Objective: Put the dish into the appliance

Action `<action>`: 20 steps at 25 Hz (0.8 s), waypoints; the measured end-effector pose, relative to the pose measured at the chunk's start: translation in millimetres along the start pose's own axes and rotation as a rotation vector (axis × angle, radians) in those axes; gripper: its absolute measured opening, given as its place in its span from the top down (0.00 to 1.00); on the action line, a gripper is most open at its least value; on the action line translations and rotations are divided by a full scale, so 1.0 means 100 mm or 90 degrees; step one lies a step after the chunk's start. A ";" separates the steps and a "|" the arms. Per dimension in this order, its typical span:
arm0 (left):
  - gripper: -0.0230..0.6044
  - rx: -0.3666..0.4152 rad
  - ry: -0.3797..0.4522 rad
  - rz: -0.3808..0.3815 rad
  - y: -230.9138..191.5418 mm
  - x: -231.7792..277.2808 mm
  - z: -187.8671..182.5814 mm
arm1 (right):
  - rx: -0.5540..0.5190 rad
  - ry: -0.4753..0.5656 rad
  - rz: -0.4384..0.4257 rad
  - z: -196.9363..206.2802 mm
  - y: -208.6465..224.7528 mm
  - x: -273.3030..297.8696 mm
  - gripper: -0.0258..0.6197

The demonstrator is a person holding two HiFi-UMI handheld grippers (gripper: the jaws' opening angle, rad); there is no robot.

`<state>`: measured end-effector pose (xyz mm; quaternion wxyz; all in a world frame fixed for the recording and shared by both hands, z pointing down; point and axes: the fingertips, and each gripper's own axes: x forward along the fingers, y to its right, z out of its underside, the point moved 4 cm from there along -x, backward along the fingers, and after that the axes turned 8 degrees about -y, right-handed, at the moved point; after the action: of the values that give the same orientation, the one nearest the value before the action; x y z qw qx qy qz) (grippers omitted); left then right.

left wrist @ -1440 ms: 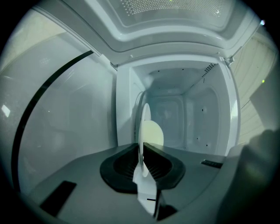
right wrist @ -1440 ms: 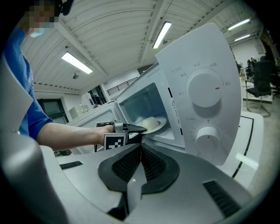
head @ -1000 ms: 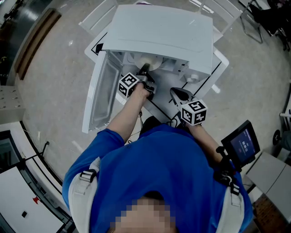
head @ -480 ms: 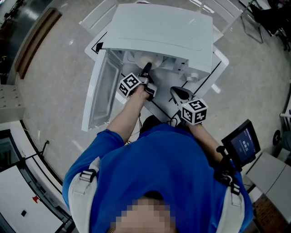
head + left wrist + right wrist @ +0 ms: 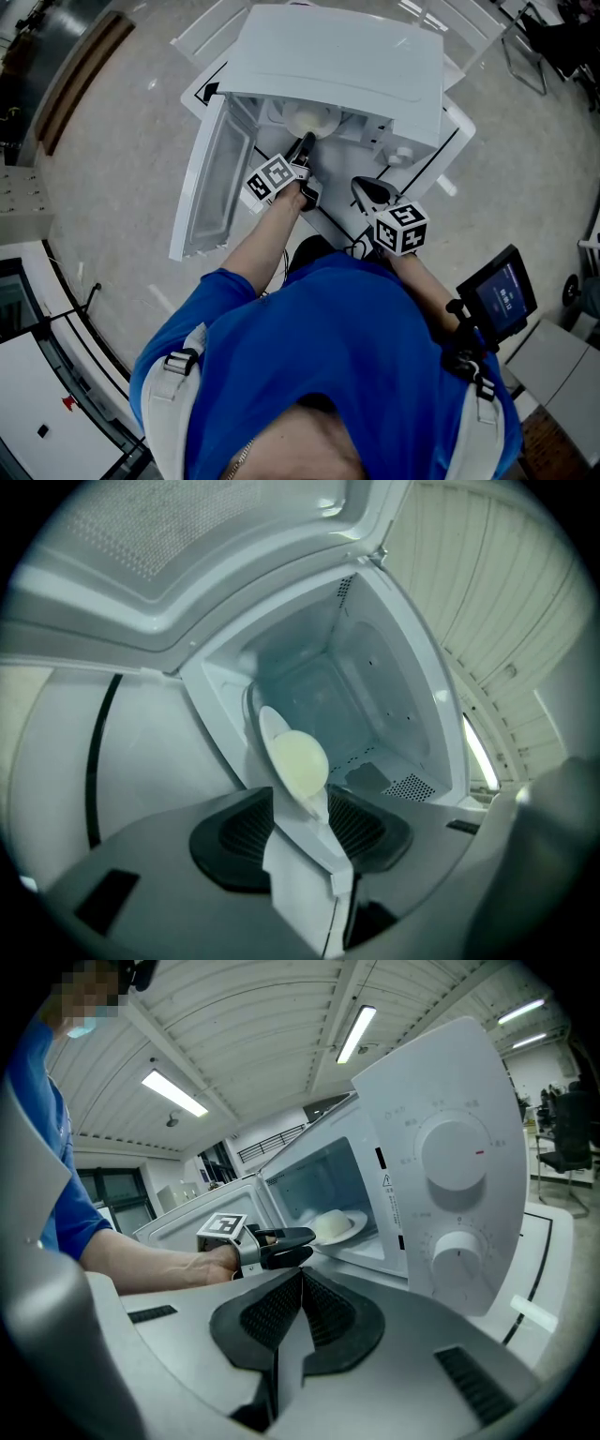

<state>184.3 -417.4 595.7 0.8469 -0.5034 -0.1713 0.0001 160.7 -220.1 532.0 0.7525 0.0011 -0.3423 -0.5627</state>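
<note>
Left gripper view has the left gripper (image 5: 305, 813) with its jaws spread wide. They have just been opening, and the near rim of the dish (image 5: 295, 761) reaches into the gap between the pads without being pinched. The dish is a white plate with a pale dome of food on it, and it sits just inside the mouth of the microwave (image 5: 375, 696).

From the right gripper view, the plate lies flat on the microwave floor at the near left of the cavity. The left gripper's black fingers (image 5: 286, 1237) are level with it, and their tips are at its rim. The microwave door (image 5: 187, 1218) is swung open to the left. Two round knobs (image 5: 455, 1152) sit one above the other on the panel to the right of the opening.

The right gripper (image 5: 302, 1274) is held back, near the person and to the right of the opening. Its pads are pressed together with nothing between them.

Seen from the head view, the microwave stands on a white table (image 5: 450, 141) marked with black lines. A small screen (image 5: 495, 298) stands at the near right.
</note>
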 end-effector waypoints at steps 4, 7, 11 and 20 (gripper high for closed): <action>0.69 0.090 0.007 -0.075 -0.06 -0.09 0.00 | -0.005 0.001 -0.005 0.00 -0.01 0.01 0.96; 0.70 0.145 0.010 -0.121 -0.09 -0.13 -0.02 | -0.006 0.000 -0.007 0.00 -0.02 0.01 0.96; 0.70 0.207 0.001 -0.143 -0.06 -0.11 -0.03 | -0.006 0.002 -0.007 0.01 -0.01 0.01 0.96; 0.70 0.322 -0.031 -0.199 -0.03 0.03 -0.07 | -0.002 0.010 0.003 0.03 0.05 -0.02 0.96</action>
<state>189.0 -424.8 596.4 0.9308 -0.2437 -0.2618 -0.0754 163.5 -216.0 535.0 0.7564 0.0034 -0.3357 -0.5614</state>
